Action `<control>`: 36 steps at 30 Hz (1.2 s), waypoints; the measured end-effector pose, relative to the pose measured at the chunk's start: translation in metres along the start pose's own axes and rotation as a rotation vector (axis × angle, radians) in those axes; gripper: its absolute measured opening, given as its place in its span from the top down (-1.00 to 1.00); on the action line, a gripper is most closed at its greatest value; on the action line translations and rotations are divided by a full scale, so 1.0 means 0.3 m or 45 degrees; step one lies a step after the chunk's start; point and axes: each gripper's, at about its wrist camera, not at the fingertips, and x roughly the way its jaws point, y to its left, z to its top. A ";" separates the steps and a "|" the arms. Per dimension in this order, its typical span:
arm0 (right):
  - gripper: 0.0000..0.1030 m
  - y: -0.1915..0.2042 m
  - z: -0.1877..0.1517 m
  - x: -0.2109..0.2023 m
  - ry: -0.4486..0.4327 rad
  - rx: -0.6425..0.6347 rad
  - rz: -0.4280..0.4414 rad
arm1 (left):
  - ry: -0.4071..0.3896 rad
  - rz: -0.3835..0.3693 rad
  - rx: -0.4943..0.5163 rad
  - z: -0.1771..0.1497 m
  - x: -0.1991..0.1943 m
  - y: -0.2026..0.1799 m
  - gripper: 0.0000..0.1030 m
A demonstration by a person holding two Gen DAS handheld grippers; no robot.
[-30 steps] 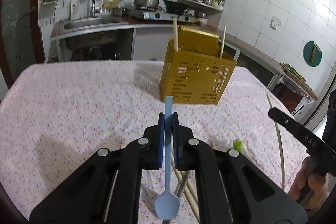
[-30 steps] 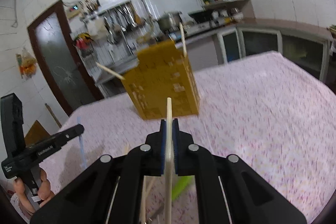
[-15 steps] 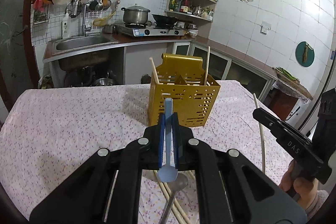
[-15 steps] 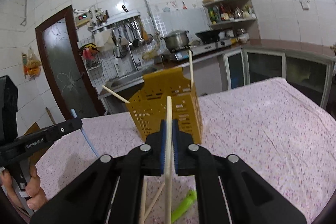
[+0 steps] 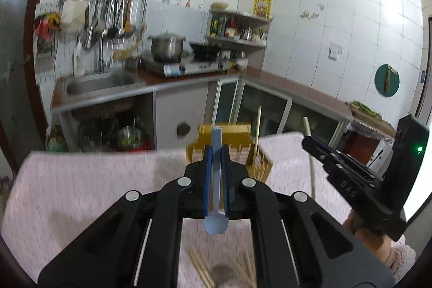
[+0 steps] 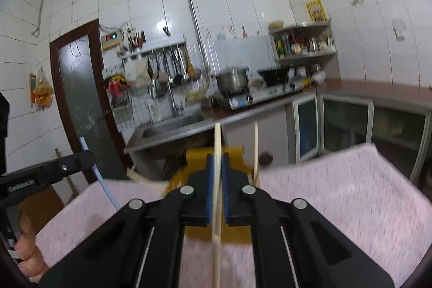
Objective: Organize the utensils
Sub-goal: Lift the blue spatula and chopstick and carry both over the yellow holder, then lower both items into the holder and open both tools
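in the left wrist view, the left gripper (image 5: 216, 153) is clenched on a pale blue spoon (image 5: 216, 180), its blue pads (image 5: 207, 180) pressing the handle from both sides; the handle end sticks up past the fingertips and the bowl hangs below the jaws, toward the camera. behind the spoon stands the yellow slotted utensil holder (image 5: 253, 153) on a table (image 5: 81, 180) covered with a pink flowered cloth, near the table's far edge, with 1 wooden chopstick (image 5: 257, 131) standing upright in it. at the right the right gripper (image 5: 318, 147) shows from the side, a person's hand (image 5: 378, 242) under its handle, and a long pale chopstick (image 5: 310, 158) is held in its tip, running nearly upright. at the bottom, between the gripper's arms, several wooden chopsticks (image 5: 199, 266) and a metal spoon (image 5: 222, 271) lie on the cloth, blurred. in the right wrist view, the right gripper (image 6: 217, 158) is clenched on that pale chopstick (image 6: 216, 193), which passes straight between the blue pads (image 6: 226, 193), rising above the fingertips and running down to the bottom edge. the yellow holder (image 6: 197, 153) sits just behind the fingers, mostly hidden by them, with 1 chopstick (image 6: 255, 150) upright in it at the right and another (image 6: 143, 178) leaning out to the left. at the left edge the left gripper (image 6: 89, 161) carries the blue spoon (image 6: 100, 177), its thin handle slanting down below the jaws, and a person's hand (image 6: 29, 253) grips the handle below.
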 end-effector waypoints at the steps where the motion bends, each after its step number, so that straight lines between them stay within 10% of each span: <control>1: 0.88 0.008 0.034 0.013 -0.026 -0.017 -0.002 | -0.025 0.002 0.014 0.035 0.000 -0.010 0.89; 13: 0.88 -0.008 0.258 0.167 -0.346 -0.022 0.005 | -0.136 0.049 0.096 0.251 0.139 -0.041 0.89; 36: 0.88 0.021 0.074 0.330 -0.497 -0.175 -0.152 | -0.012 0.043 0.045 -0.020 0.424 0.040 0.89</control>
